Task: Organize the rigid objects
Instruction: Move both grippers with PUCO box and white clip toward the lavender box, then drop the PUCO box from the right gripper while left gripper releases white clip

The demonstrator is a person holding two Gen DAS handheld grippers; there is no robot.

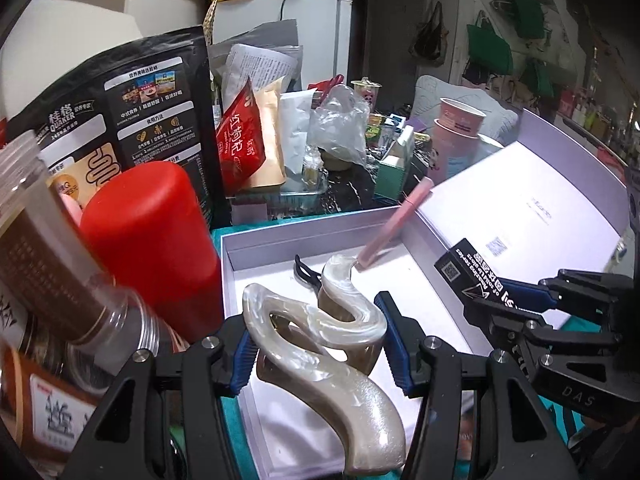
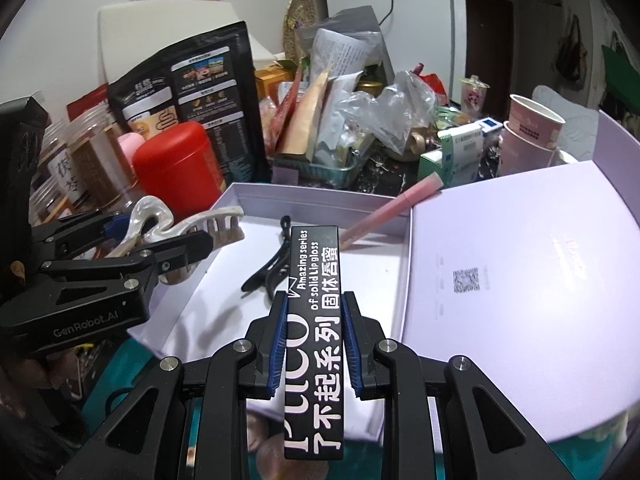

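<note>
Hovering over the white box (image 2: 256,204), left tool (image 1: 316,340) clamps the pearly hair claw (image 1: 320,344), right tool (image 2: 316,344) the black lip-gloss carton (image 2: 316,320).

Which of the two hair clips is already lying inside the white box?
The small black hair clip lies on the floor of the open white box. The large pearly cream claw clip is held in the left gripper, above the box.

a glossy pearlescent plastic hair claw (image 1: 320,344), a matt black printed cardboard lip gloss box (image 2: 316,336) and a smooth matt lilac paperboard gift box (image 2: 320,200) are seen.
</note>
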